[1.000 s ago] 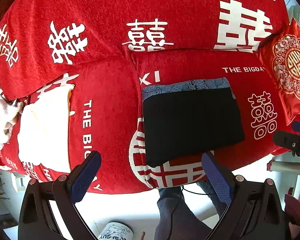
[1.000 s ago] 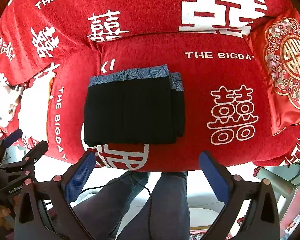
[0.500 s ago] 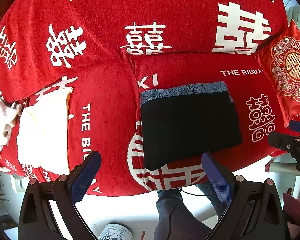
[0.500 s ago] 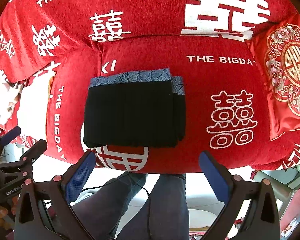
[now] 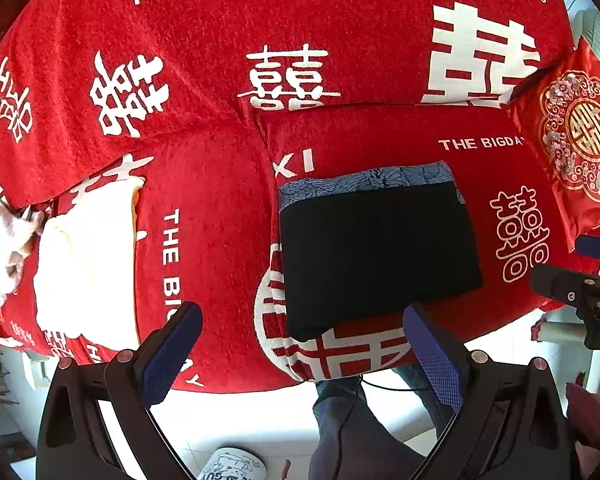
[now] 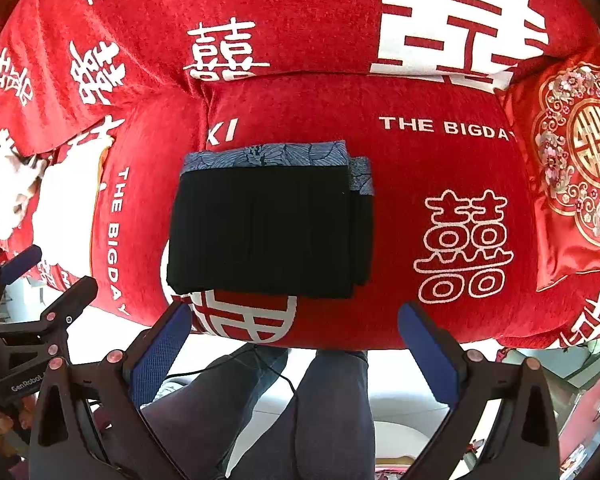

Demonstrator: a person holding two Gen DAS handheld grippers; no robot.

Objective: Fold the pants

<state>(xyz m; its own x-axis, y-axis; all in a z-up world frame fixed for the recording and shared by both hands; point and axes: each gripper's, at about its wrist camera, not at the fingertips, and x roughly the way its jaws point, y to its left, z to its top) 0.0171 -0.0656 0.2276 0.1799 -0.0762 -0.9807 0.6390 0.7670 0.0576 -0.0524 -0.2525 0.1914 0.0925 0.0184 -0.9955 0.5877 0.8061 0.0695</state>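
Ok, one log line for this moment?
pants: folded, on sofa | left gripper: open, clear | right gripper: open, clear

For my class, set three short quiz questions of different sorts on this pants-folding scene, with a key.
1. True or false: the left gripper is shut on the folded black pants.
2. Multiple choice: the blue patterned waistband lies at the bundle's A) far edge, B) near edge, C) underside.
3. Fill in: beside the pants on the red sofa cover, the right gripper stands ____ and holds nothing.

Key: 1 false, it is open and short of the pants; 2 A; 3 open.
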